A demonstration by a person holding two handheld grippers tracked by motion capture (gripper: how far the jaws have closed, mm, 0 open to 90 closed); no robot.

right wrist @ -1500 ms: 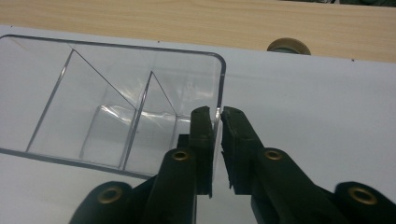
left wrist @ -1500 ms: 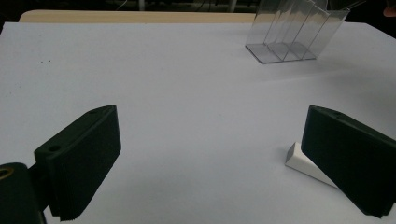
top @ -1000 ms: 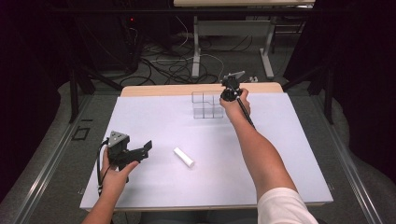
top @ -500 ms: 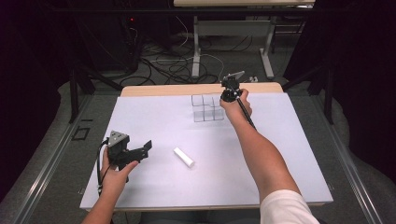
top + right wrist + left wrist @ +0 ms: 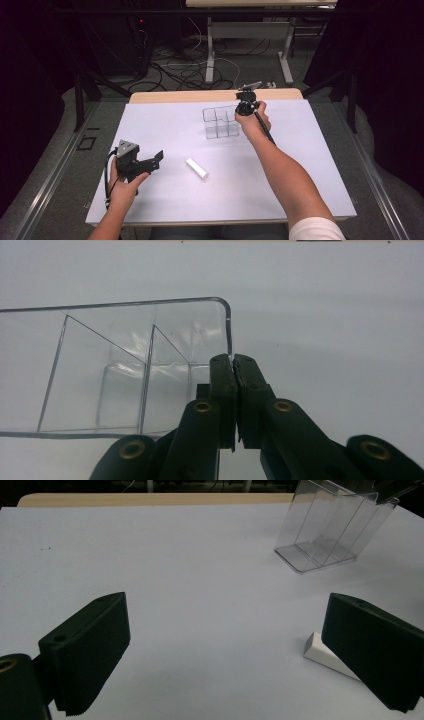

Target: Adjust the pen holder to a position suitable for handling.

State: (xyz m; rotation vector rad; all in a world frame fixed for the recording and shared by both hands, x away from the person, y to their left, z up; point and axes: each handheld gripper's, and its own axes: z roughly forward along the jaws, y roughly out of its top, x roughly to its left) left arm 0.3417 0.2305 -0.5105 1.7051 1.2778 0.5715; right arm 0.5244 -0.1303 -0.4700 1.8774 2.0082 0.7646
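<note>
A clear plastic organizer box (image 5: 220, 122) with several compartments stands at the back middle of the white table cover (image 5: 300, 165). My right gripper (image 5: 241, 111) is shut on the box's right wall, and in the right gripper view the black jaws (image 5: 231, 359) pinch that thin wall next to the box's rounded corner (image 5: 125, 370). From the left gripper view the box (image 5: 327, 530) looks tilted. A white block (image 5: 197, 168) lies near the middle of the table. My left gripper (image 5: 158, 158) is held open to the left of the block, and the block (image 5: 325, 652) lies partly behind its right jaw (image 5: 225, 615).
The bare wooden table edge (image 5: 190, 96) runs along the back, behind the white cover. On the floor beyond it are cables (image 5: 185, 70) and desk legs (image 5: 210, 50). A metal rail (image 5: 45, 185) runs along the left side.
My right gripper has drawn the clear box a little toward the near side of the table. The left gripper and the white block have kept still.
</note>
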